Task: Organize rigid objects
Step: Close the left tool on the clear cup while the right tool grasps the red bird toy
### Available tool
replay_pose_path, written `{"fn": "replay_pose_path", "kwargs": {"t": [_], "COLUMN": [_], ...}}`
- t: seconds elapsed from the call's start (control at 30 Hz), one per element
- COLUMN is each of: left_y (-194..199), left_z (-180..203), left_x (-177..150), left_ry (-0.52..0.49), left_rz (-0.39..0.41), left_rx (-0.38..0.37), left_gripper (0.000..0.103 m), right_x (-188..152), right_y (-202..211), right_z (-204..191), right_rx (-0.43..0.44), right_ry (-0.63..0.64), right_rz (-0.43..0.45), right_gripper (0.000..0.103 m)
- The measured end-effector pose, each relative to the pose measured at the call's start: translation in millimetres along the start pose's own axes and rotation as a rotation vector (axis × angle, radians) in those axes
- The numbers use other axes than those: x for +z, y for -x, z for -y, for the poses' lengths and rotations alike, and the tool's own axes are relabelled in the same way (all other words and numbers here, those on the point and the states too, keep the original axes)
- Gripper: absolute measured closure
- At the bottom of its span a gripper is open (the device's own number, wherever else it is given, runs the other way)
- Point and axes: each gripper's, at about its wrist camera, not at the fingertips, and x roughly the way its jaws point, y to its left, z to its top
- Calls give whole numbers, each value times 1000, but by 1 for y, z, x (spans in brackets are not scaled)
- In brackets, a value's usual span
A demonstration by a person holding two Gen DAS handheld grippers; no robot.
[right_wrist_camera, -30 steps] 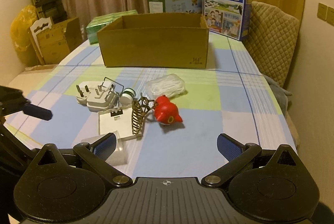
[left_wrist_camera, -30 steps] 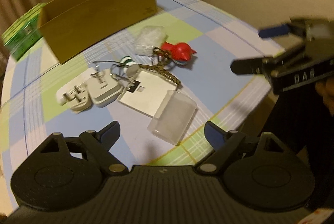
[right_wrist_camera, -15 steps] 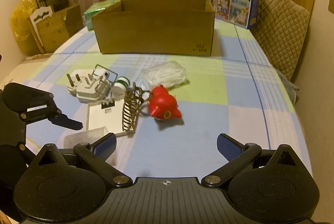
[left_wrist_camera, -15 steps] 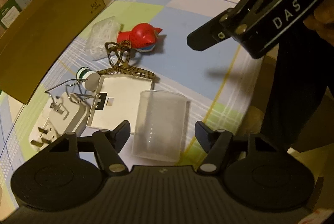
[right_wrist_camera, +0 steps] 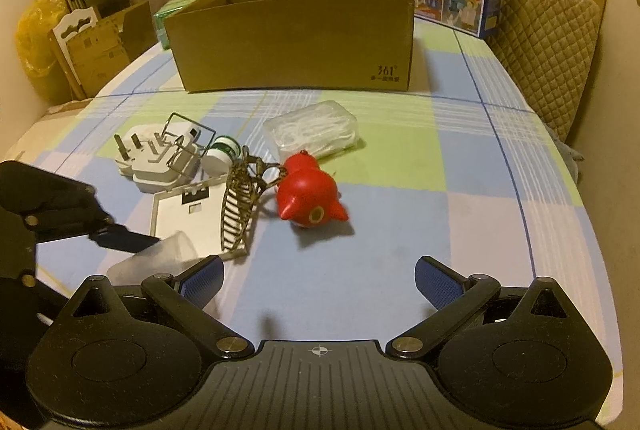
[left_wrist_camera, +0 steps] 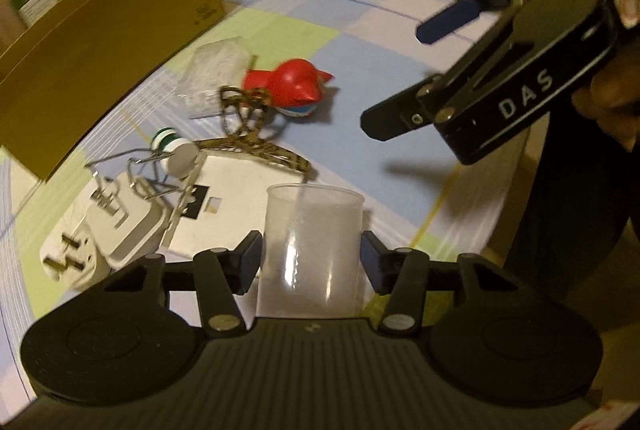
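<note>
Our left hand-held gripper (left_wrist_camera: 311,257) closed on the clear plastic cup (left_wrist_camera: 310,250) lying on the tabletop (right_wrist_camera: 400,230). Our right hand-held gripper (right_wrist_camera: 319,280) hung open above it

Two plugs (right_wrist_camera: 154,159), one cup (left_wrist_camera: 310,250)

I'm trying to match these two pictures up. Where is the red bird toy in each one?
Left wrist view: the red bird lies upper middle, beyond the clear cup between the left gripper's fingers.
Right wrist view: the bird lies at centre, on the tablecloth ahead of the open right gripper.
Shared landmark: the cardboard box, behind the bird in both.
</note>
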Motion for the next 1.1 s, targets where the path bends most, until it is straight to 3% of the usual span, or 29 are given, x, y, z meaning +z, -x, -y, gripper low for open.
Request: {"fn": "replay_pose_path", "kwargs": {"t": [0.07, 0.23, 0.4, 0.6, 0.8, 0.93, 1.1], "left_y": [5, 17, 23, 23, 23, 21, 21], "left_z": [-8, -34, -61, -74, -75, -76, -77], "left_x": [-1, 0, 0, -6, -7, -7, -6], "left_ry": [63, 211, 340, 395, 428, 435, 441], "left_rz": [20, 72, 108, 124, 138, 137, 136], "left_rx": [16, 77, 131, 145, 120, 109, 114], "left_gripper": [55, 55, 55, 55, 55, 55, 55], "right_x": [4, 17, 30, 37, 37, 39, 36], "right_y": [-3, -17, -34, -61, -77, -81, -78], "right_z": [1, 4, 1, -4, -7, -10, -15], "right_rx": [3, 15, 37, 22, 43, 19, -48], "right_ry": [0, 19, 84, 200, 209, 234, 268], "right_rz": [10, 20, 15, -21, -44, -52, -56], "right_gripper": [4, 21, 28, 39, 48, 60, 60]}}
